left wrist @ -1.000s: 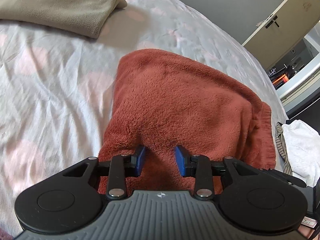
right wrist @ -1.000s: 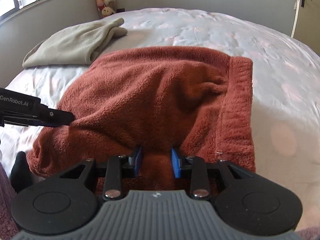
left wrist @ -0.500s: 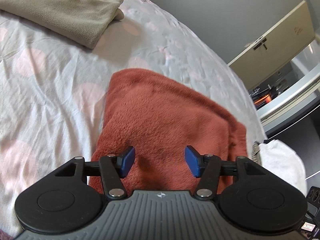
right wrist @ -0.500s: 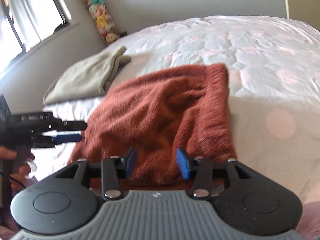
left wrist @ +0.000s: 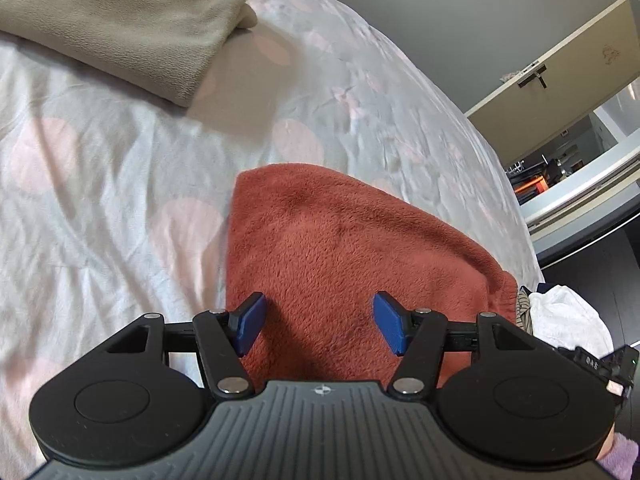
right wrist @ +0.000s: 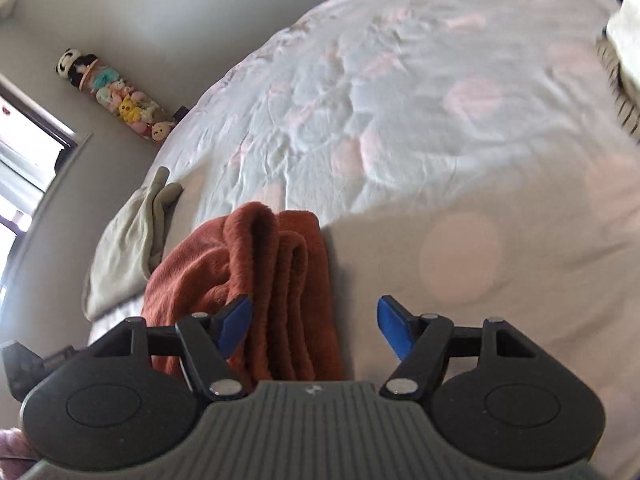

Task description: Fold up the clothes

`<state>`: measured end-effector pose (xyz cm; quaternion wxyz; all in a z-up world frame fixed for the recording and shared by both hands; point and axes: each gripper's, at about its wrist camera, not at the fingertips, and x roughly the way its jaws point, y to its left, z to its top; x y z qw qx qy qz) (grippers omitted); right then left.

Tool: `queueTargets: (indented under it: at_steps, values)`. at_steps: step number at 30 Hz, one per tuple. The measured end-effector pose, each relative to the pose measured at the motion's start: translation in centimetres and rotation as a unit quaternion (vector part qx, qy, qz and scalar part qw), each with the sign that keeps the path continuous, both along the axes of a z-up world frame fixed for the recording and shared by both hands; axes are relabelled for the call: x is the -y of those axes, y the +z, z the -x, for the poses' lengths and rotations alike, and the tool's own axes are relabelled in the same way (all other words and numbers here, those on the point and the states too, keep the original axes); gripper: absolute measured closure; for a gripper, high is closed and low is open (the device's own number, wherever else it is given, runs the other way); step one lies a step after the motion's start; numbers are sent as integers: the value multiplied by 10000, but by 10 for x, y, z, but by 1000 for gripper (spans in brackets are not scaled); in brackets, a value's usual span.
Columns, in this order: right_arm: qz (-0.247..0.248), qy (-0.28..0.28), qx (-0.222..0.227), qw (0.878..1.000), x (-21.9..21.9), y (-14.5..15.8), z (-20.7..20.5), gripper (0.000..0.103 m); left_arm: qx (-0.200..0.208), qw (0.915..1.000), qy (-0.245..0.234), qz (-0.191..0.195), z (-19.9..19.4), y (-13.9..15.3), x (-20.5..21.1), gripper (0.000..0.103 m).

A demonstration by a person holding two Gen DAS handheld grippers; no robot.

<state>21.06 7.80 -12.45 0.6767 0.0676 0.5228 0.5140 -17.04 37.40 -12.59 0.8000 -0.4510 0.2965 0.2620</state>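
Observation:
A rust fleece garment [left wrist: 340, 248] lies folded on the bed. In the left wrist view my left gripper [left wrist: 318, 322] hovers open over its near edge, blue pads apart and not pressing the cloth. In the right wrist view the same fleece [right wrist: 280, 280] shows its stacked folded layers end-on. My right gripper [right wrist: 316, 326] is at that end with its jaws opening. The layers sit by the left pad [right wrist: 234, 322], while the right pad is over bare sheet. Nothing is gripped.
A folded beige garment [left wrist: 120, 20] lies farther back on the spotted bedsheet [left wrist: 100, 168], and it also shows in the right wrist view [right wrist: 124, 248]. A pile of white and striped clothes [left wrist: 560, 312] sits at the bed's right edge. Stuffed toys [right wrist: 120, 96] stand against the wall.
Both grippers opened and let go of the rust fleece. The right one swung to the right and rolled, so the fleece now shows end-on. The left one pulled back a little.

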Motion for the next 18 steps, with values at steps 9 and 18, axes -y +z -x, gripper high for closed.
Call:
queueTargets:
  at_steps: [9, 18]
  values:
    - [-343, 331, -1349, 9897, -22, -50, -28, 34, -467, 9989, -28, 14, -21, -4, -9, 42]
    - [-543, -78, -2065, 9769, -12, -72, -46, 54, -651, 9979, 54, -13, -29, -5, -9, 42]
